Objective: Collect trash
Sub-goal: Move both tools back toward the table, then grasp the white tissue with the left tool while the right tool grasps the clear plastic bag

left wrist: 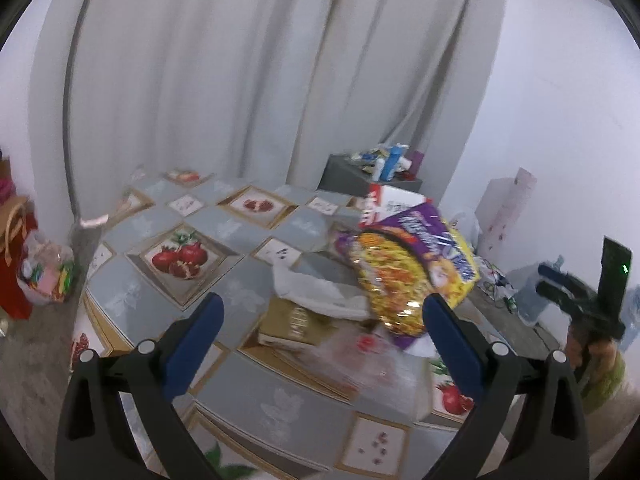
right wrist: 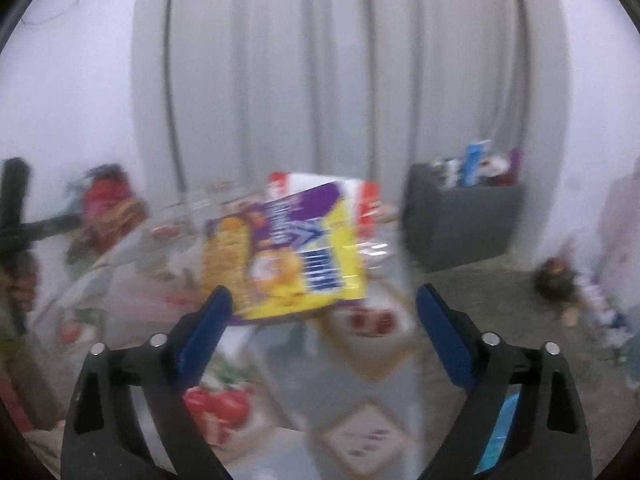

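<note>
A yellow and purple noodle packet (left wrist: 408, 268) stands tilted in a trash pile on the patterned table (left wrist: 160, 280), in front of a red and white box (left wrist: 390, 200). A white plastic bag (left wrist: 316, 288), a gold box (left wrist: 292, 322) and a clear wrapper (left wrist: 360, 356) lie by it. My left gripper (left wrist: 322, 312) is open, its right finger beside the packet. In the blurred right wrist view the packet (right wrist: 288, 252) sits just beyond my open, empty right gripper (right wrist: 324, 300). The right gripper also shows in the left wrist view (left wrist: 576, 292) at the far right.
A grey bin (left wrist: 360, 174) full of trash stands behind the table by the white curtain; it also shows in the right wrist view (right wrist: 460, 220). Bags and a red box (left wrist: 24, 272) sit on the floor at left. Clutter lies along the right wall.
</note>
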The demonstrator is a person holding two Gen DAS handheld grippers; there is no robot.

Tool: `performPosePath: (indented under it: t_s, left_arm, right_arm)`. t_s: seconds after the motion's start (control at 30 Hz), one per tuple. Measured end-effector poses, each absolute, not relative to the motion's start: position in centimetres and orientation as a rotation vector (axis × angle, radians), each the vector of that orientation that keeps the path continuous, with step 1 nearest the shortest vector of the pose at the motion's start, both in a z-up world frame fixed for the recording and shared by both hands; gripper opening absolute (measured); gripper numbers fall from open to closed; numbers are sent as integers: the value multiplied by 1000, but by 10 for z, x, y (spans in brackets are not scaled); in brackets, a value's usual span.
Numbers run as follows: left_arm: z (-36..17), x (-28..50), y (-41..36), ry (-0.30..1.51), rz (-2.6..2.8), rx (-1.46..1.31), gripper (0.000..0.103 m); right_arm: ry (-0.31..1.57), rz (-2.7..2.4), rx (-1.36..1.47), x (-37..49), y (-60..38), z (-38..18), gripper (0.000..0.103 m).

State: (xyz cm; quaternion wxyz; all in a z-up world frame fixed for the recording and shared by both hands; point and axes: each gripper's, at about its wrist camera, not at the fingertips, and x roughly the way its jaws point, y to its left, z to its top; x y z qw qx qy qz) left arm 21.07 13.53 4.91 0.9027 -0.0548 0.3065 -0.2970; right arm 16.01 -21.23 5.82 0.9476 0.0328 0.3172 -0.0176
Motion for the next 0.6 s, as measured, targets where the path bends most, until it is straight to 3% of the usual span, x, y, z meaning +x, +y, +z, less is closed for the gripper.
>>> performPosePath:
  t_s: [0.3,0.6]
  left_arm:
    - [16,261,115,756,-692,-49,83]
    - [-9,329,97,967,-748,-155,70]
  right_arm:
    - [740,72,91,193,-175,38,57]
    - [754,259,55,206,-129,25,53]
